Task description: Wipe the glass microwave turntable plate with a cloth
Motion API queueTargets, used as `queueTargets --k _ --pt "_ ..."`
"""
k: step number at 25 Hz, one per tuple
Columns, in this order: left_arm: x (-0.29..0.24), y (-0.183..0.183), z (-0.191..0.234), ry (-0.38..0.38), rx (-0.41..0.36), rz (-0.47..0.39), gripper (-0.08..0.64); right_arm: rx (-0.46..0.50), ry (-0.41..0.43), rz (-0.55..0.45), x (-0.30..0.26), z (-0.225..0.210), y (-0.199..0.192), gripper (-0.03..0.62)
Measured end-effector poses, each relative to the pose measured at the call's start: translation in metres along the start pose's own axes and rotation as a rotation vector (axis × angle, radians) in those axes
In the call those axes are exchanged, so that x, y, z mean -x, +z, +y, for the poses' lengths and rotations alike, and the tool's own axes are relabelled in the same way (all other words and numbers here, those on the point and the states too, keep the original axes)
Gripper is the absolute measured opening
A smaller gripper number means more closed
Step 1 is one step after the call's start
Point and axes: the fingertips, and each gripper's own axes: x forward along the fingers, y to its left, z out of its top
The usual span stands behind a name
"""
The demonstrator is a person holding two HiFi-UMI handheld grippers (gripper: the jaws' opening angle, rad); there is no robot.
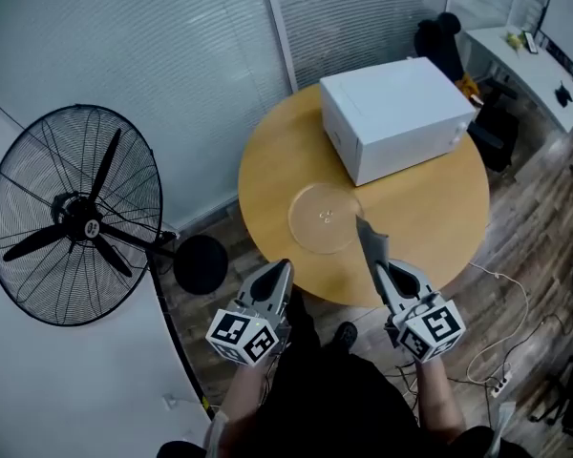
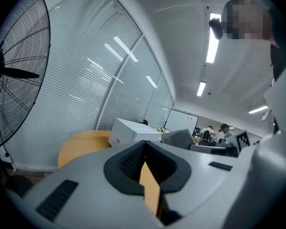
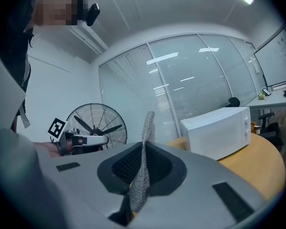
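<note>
At the far left we see a big black standing fan [image 1: 76, 227] on the floor, well apart from the round wooden tabletop [image 1: 439, 218] and in front of a wall of closed blinds [image 1: 172, 55]. Next comes the left claw [image 1: 283, 269], held just off the tabletop's near left edge with its marker cube towards us. In its own view the two jaws meet at the tips with nothing between them, and only a thin sliver of the tabletop shows through the slot behind. The glass turntable plate [image 1: 325, 218] lies flat on the tabletop, between the centre and the near edge, just in front of the microwave's near left corner. To its right a grey mesh cloth [image 1: 371, 241] stands up stiffly from the right claw [image 1: 386, 273] and reaches over the near edge towards the plate's right rim. From the head view its tip seems to hang just beside the rim rather than on the glass, though we cannot be sure. The right claw is clamped on the lower end of this cloth, and in its own view the fabric rises in a narrow strip from between the closed jaws. The white microwave [image 1: 396, 117] sits on the far right part of the tabletop, close to the far edge. Beyond it, at the upper right, a white desk [image 1: 525, 65] stands against the wall.
</note>
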Motion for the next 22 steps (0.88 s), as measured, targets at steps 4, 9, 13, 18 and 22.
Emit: queueTargets --k 4,9,13,18,22 --pt "-0.011 -0.006 0.017 -0.002 0.011 0.029 -0.005 0.016 -0.028 0.048 -0.013 -0.011 -0.009 0.018" --pt "-0.027 -0.01 0.047 -0.011 0.027 0.051 -0.005 0.024 -0.052 0.091 -0.042 -0.016 -0.014 0.018" --pt "-0.049 -0.013 0.082 -0.018 0.055 0.094 -0.005 0.027 -0.085 0.125 -0.074 -0.024 -0.015 0.018" --pt "-0.079 -0.02 0.123 -0.049 0.091 0.148 -0.005 0.022 -0.122 0.167 -0.119 -0.03 -0.02 0.018" --pt "-0.1 -0.027 0.151 -0.078 0.09 0.195 -0.003 -0.02 -0.158 0.164 -0.15 -0.033 -0.025 0.018"
